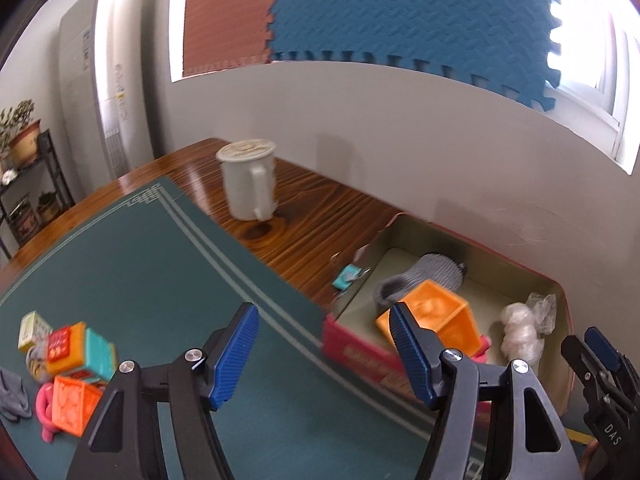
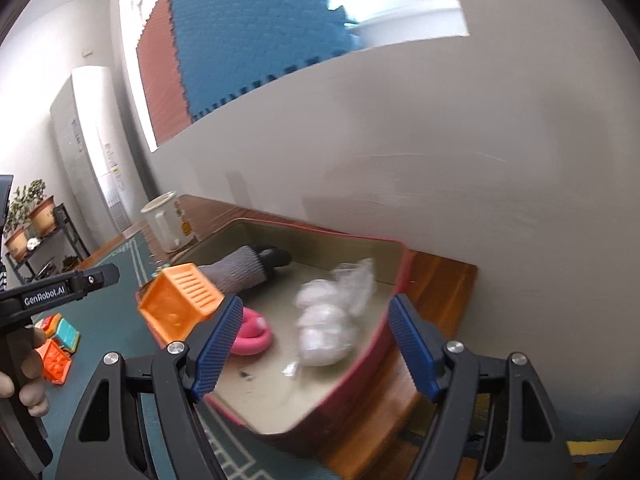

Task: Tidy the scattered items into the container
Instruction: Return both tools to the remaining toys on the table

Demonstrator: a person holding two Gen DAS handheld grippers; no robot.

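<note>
My left gripper [image 1: 324, 354] stands open over the green mat, with nothing between its blue pads. Just past its right pad an orange cube [image 1: 436, 316] lies tilted in the pink box [image 1: 360, 350]. In the right wrist view the same orange cube [image 2: 180, 304] leans at the left rim of the pink box [image 2: 400, 256], beside the left gripper [image 2: 92, 280]. My right gripper [image 2: 314, 348] is open above the box's near side. Scattered on the mat lie two orange cubes [image 1: 68, 404], one of them teal-sided [image 1: 80, 352], a pink ring [image 1: 44, 412] and a grey cloth [image 1: 12, 396].
Inside the box lie a grey glove [image 2: 248, 268], a pink ring [image 2: 252, 332] and a white plastic bundle [image 2: 328, 328]. A white lidded mug [image 1: 250, 178] stands on the wooden table behind the mat. A small teal item [image 1: 346, 276] lies by the box. The wall is close behind.
</note>
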